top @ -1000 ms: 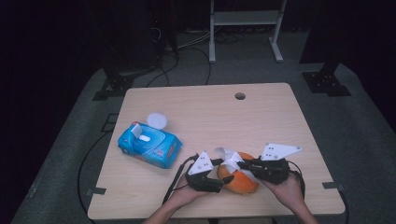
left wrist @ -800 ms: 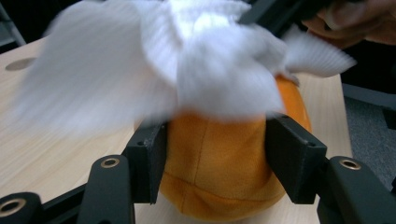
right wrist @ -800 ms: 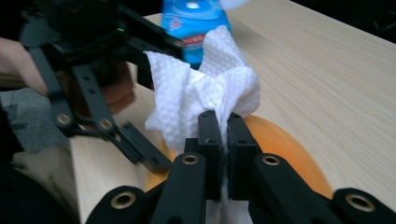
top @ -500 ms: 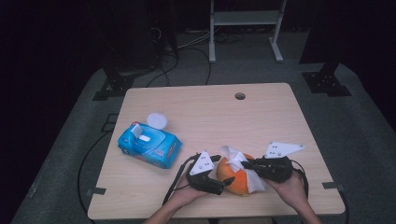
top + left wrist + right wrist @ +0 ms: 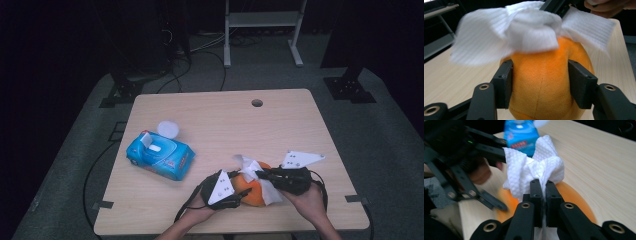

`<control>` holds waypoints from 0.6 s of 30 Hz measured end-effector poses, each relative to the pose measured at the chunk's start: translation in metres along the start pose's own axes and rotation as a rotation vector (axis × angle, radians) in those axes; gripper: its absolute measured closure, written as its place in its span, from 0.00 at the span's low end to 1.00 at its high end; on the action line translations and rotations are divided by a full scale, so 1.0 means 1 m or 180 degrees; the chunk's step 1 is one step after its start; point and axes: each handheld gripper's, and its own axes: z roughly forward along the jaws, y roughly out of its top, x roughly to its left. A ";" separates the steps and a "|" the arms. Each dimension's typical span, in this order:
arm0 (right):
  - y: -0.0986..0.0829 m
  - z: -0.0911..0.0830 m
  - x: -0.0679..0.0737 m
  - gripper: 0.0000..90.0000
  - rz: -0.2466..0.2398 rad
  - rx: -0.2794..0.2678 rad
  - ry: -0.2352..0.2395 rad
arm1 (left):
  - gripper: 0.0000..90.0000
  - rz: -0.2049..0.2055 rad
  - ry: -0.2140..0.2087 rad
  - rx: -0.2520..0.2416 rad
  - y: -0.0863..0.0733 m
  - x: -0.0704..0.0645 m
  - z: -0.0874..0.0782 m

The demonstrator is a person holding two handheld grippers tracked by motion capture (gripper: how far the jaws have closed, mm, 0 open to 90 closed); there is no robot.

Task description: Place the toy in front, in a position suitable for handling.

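An orange plush ball (image 5: pixel 248 189) (image 5: pixel 546 80) (image 5: pixel 571 195) rests near the table's front edge. My left gripper (image 5: pixel 240 192) (image 5: pixel 540 83) is shut on it, one jaw pressed against each side. A white wet wipe (image 5: pixel 255 170) (image 5: pixel 524 32) (image 5: pixel 534 170) is draped over the top of the ball. My right gripper (image 5: pixel 259 175) (image 5: pixel 543 188) is shut on a bunched fold of that wipe and holds it against the ball's upper surface. In the right gripper view the left gripper (image 5: pixel 474 147) reaches in from the left with a hand behind it.
A blue pack of wet wipes (image 5: pixel 160 155) (image 5: pixel 522 135) lies at the table's left, its flap up, with a white round lid (image 5: pixel 168 128) just behind it. The wooden table (image 5: pixel 225 120) has a cable hole (image 5: pixel 257 103) near its far edge. Cables trail off the front.
The right gripper has slid the wipe slightly across the ball's top, and the ball has shifted a little toward the front. The left gripper keeps its hold.
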 end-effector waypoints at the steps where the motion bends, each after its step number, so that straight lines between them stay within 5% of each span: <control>1: -0.003 0.000 -0.005 0.95 0.0055 0.0004 -0.0009 | 0.44 -0.0033 -0.0040 0.0008 -0.001 0.002 0.000; 7: -0.004 0.007 0.000 0.95 0.0099 -0.0003 0.0142 | 0.11 -0.0344 -0.0157 0.0084 0.005 0.007 0.006; 11: -0.001 0.021 0.015 0.95 -0.0091 0.0107 0.0130 | 0.26 -0.0320 -0.0144 0.0168 -0.003 0.007 0.005; 15: -0.004 0.015 0.002 0.95 -0.0004 0.0101 0.0024 | 0.36 -0.0319 -0.0121 0.0212 -0.007 0.014 0.001; 18: -0.012 0.007 -0.008 0.95 0.0094 0.0134 -0.0095 | 0.37 -0.0512 -0.0169 0.0235 -0.012 0.022 -0.002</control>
